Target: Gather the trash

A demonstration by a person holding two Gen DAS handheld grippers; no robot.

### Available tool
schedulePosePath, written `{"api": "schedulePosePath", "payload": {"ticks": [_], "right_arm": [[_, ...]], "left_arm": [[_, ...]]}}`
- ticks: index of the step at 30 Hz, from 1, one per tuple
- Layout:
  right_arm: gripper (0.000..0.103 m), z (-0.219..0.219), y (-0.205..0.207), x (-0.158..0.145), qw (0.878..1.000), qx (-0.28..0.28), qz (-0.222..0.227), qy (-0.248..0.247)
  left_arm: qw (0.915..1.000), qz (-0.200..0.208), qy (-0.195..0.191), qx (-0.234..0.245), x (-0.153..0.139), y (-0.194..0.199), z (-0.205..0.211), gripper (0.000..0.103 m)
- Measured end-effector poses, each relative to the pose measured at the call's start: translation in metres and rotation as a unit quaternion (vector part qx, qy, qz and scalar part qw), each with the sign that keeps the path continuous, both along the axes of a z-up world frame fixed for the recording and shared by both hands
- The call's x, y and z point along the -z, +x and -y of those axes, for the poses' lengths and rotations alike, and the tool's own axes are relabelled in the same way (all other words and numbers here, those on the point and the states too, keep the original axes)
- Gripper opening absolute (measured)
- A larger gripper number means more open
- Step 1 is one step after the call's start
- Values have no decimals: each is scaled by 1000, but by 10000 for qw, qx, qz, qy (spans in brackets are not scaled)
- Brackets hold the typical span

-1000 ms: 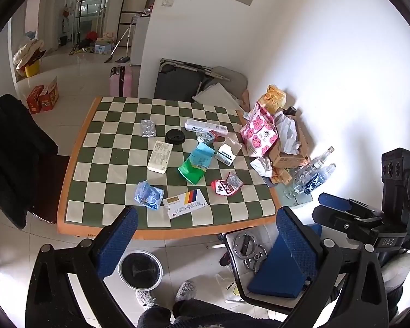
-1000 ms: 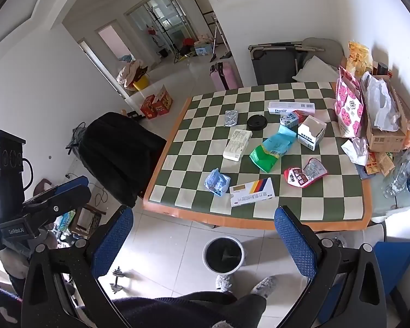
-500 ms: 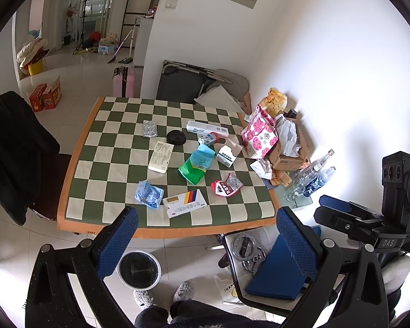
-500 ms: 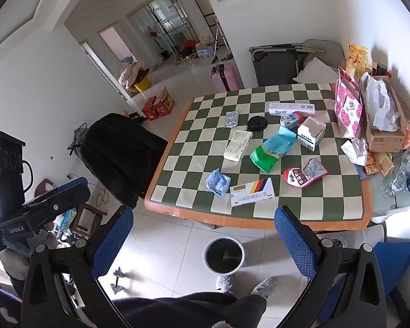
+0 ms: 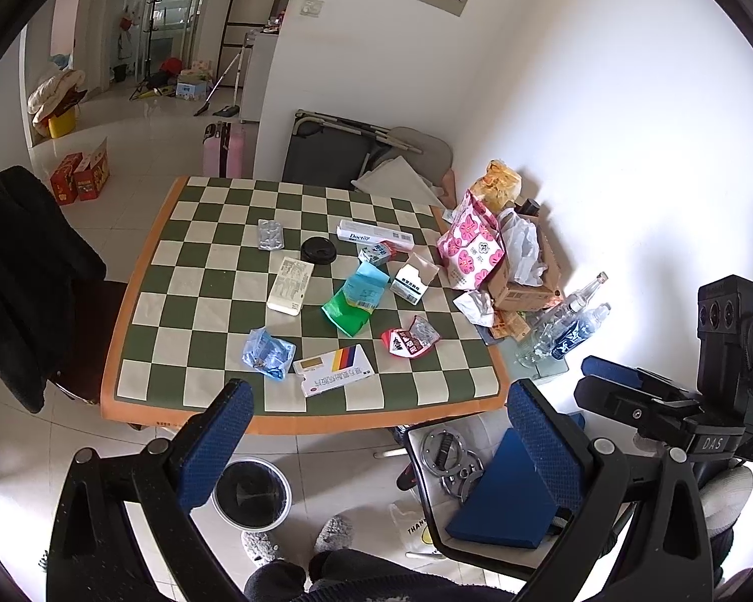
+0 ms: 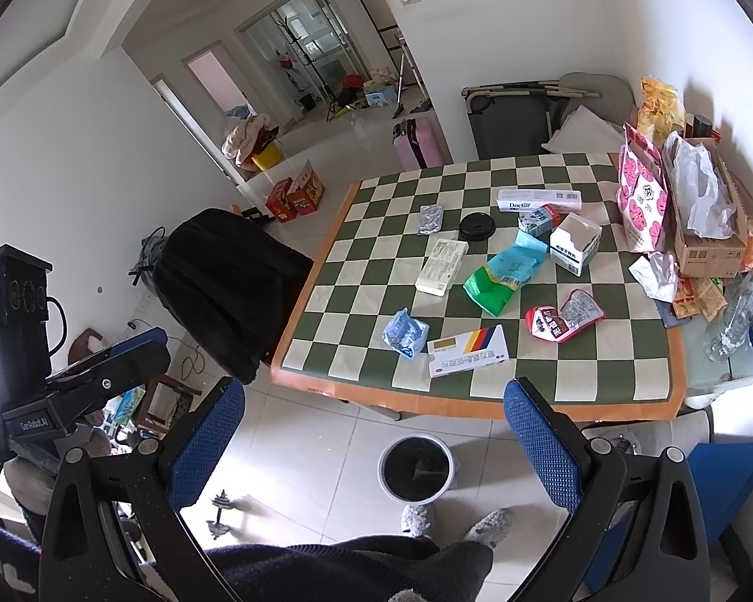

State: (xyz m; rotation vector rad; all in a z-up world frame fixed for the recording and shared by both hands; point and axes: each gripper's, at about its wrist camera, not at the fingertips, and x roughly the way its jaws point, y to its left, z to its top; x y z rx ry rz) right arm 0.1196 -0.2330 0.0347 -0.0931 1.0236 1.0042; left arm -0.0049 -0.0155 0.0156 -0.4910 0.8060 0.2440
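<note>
Your left gripper (image 5: 374, 431) and right gripper (image 6: 374, 429) both stand wide apart, holding nothing, above the floor short of the worktop (image 5: 216, 271). The trash lies scattered mid-worktop: a striped box (image 5: 334, 368) nearest you, a green packet (image 5: 354, 301) beyond. The bin (image 6: 416, 466) sits on the floor below. Only your left view shows the metal rings (image 5: 444, 454) on the stool.

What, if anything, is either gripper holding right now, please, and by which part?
Nothing is held. The left gripper and right gripper are both open, above the floor before the table, with nothing between their jaws.
</note>
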Motion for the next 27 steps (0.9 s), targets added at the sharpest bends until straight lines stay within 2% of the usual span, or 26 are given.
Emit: {"api": "schedulePosePath", "payload": {"ticks": [24, 27], "right_arm": [[103, -1, -2, 0, 10000, -11, 0, 24], [103, -8, -13, 2, 10000, -29, -2, 10]], "left_arm": [[9999, 18, -86, 49, 6, 1, 2, 103], [9999, 20, -98, 51, 8, 1, 0, 103]]}}
